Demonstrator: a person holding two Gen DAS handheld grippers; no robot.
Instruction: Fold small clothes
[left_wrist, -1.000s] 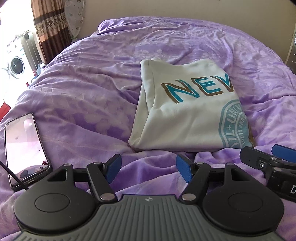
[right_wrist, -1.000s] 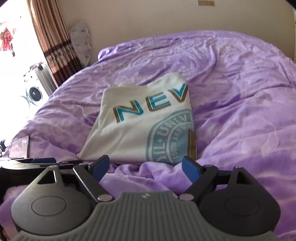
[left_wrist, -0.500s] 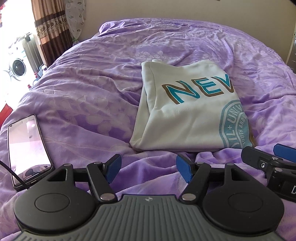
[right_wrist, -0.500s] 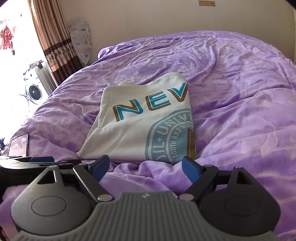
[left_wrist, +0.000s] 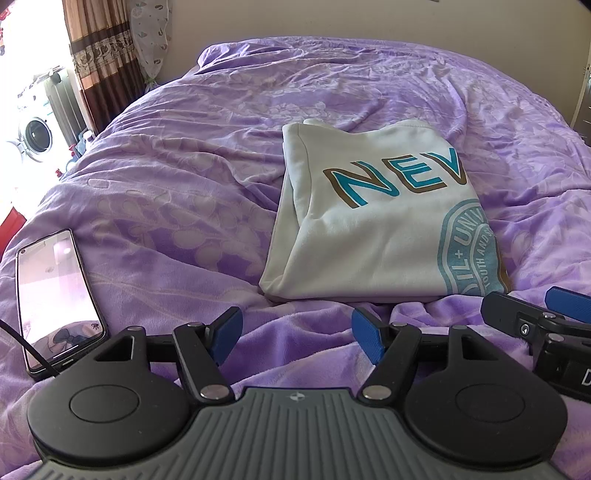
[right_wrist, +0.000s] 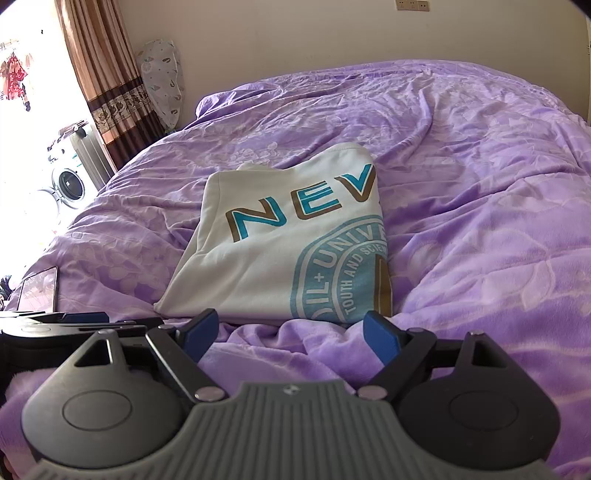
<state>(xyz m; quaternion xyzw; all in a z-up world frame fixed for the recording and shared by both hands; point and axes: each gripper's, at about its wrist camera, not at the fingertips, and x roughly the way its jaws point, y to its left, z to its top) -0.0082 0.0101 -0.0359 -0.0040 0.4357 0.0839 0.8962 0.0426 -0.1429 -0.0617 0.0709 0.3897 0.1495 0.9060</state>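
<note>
A white garment (left_wrist: 373, 225) with teal "NEV" lettering and a round teal print lies folded into a compact rectangle on the purple bedspread (left_wrist: 192, 177). It also shows in the right wrist view (right_wrist: 291, 251). My left gripper (left_wrist: 297, 334) is open and empty, just short of the garment's near edge. My right gripper (right_wrist: 291, 332) is open and empty, also just short of that edge. The right gripper's fingers (left_wrist: 517, 321) show at the right edge of the left wrist view.
A smartphone (left_wrist: 55, 299) with a cable lies on the bedspread at the near left; it also shows in the right wrist view (right_wrist: 40, 291). A curtain (right_wrist: 107, 85), a washing machine (right_wrist: 68, 184) and a wall stand beyond the bed's left side.
Both grippers have drawn back and risen slightly from the folded garment. Both stay open. The garment has not moved.
</note>
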